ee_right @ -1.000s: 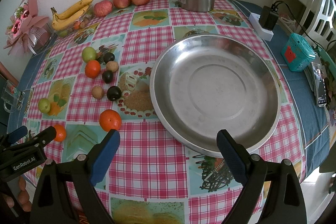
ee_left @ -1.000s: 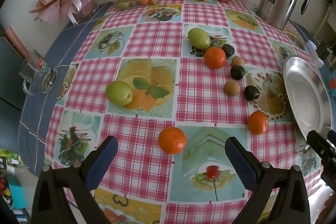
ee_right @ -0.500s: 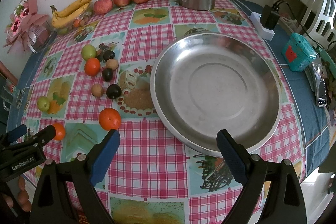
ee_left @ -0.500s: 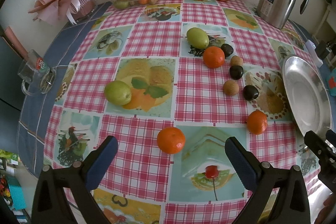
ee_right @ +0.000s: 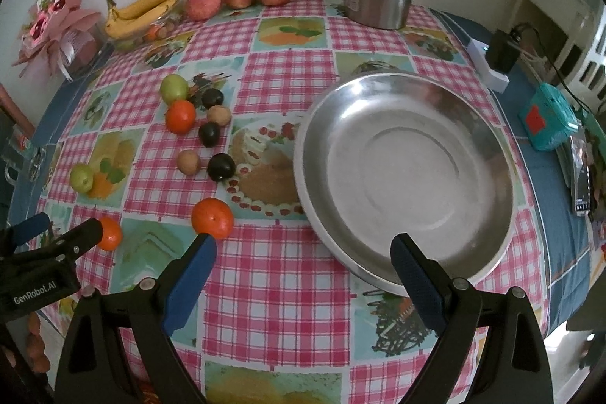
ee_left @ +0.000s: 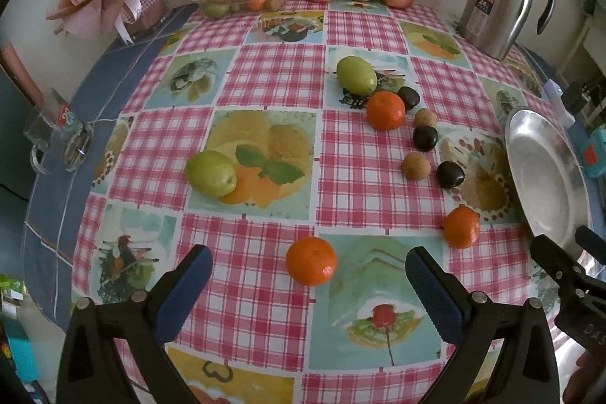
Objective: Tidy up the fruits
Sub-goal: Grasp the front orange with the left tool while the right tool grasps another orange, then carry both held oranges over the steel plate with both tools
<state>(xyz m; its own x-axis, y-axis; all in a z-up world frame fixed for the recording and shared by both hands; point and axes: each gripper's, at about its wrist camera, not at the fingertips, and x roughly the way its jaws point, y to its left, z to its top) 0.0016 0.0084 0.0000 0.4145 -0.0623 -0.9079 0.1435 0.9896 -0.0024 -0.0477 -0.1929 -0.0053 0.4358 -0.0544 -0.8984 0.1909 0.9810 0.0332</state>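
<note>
Here the left gripper gapes empty over the nearest orange, bare tablecloth all round it. The right gripper, also wide and empty, straddles the near rim of the steel plate; other fruit lies loosely scattered leftward.

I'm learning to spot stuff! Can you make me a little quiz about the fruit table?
1. True or false: the metal plate has fruit in it.
2. How many oranges lie loose on the tablecloth? A) two B) three C) five
3. Fill in: the orange nearest the left tool lies ____ its open fingers.

Key: 1 false, it holds nothing. 2 B. 3 between, untouched.
</note>
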